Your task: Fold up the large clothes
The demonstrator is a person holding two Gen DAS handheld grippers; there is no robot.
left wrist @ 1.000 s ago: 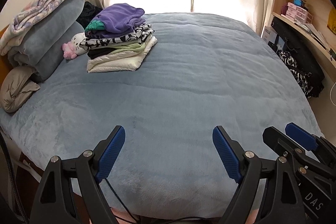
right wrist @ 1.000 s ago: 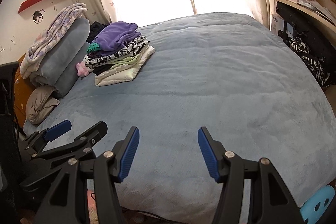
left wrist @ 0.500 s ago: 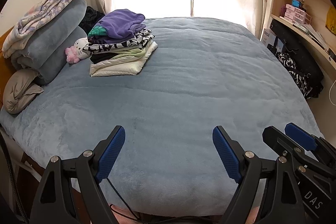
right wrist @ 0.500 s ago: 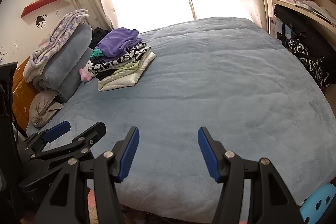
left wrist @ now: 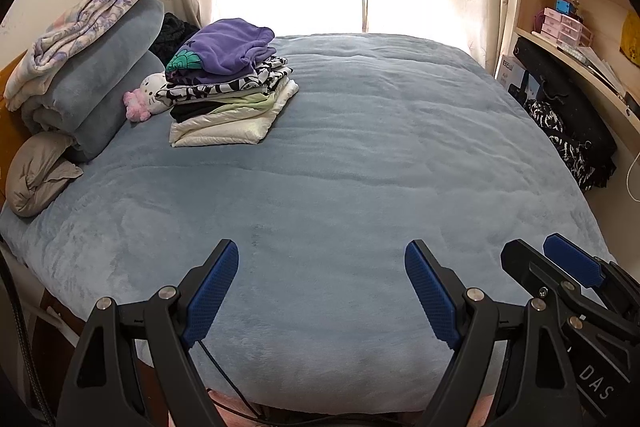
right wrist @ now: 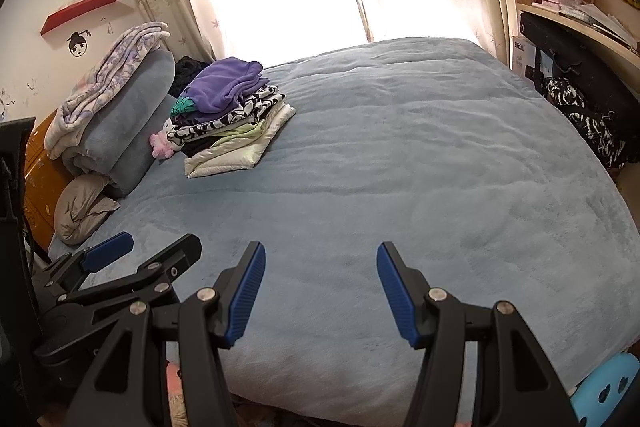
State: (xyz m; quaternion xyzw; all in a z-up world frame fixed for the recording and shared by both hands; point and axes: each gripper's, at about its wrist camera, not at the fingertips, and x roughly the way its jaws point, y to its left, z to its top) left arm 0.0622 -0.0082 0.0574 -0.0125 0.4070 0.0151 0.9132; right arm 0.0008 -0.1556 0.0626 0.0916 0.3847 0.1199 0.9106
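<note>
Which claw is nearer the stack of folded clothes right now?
Left, though only slightly. The left claw sits at the bed's near edge with the stack of folded clothes ahead and to its left. The right claw is beside it, farther right.

Plush toy (left wrist: 146, 95) — far ahead-left of the fingers, body mostly hidden behind the stack of folded clothes (left wrist: 228, 87). Dark garment (left wrist: 172, 35) behind the stack — kind indeterminate. Lower stack layers — only edges show. Bed (left wrist: 360, 167) near edge — cut off below, behind the fingers. Blue object (right wrist: 604, 383), right of the fingers — cropped by frame corner. Shelf items (left wrist: 564, 23), far right — too small to identify.
</note>
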